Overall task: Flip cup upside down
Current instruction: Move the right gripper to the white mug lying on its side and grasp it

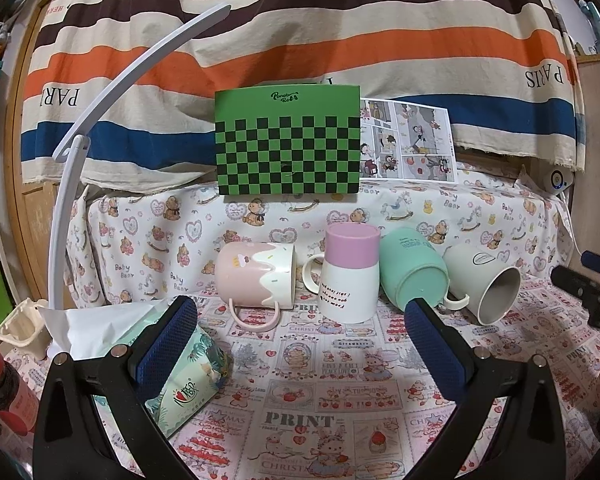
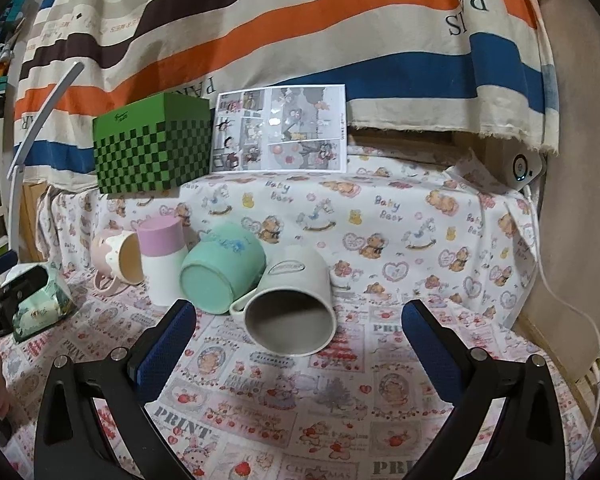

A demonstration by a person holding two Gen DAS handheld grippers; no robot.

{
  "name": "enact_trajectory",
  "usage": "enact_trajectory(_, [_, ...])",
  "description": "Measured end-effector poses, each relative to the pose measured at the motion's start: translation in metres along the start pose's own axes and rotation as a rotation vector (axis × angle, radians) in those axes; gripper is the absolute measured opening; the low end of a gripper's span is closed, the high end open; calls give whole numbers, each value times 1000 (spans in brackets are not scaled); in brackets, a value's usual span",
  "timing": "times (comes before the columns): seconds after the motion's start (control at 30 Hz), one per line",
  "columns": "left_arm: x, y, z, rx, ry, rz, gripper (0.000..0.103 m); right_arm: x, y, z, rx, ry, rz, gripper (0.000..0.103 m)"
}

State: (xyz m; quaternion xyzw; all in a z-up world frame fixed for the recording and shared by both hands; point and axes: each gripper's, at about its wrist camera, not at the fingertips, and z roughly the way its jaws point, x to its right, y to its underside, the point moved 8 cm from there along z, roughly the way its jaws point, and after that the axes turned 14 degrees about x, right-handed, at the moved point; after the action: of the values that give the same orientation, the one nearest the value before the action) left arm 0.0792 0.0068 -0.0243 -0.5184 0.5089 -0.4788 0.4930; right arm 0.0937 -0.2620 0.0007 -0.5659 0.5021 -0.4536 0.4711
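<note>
grey cup (image 2: 290,304) lies on its side, mouth facing the right gripper (image 2: 296,330), jaws wide and empty; left gripper (image 1: 300,330) likewise wide, farther off.

Ahead of my blue-padded black left gripper (image 1: 300,312) I see a pink mug (image 1: 254,278) with white drip glaze, a pink-and-white cup (image 1: 350,276), a mint cup (image 1: 412,270), a pale grey mug (image 1: 486,282), and beyond them a green-and-black checkered box (image 1: 288,144).
</note>
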Motion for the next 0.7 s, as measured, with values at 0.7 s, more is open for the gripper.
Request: enact_trajectory(0.7, [2,2,-2,-8,-7,12,103,-5,23,191,-777,-62,132,99])
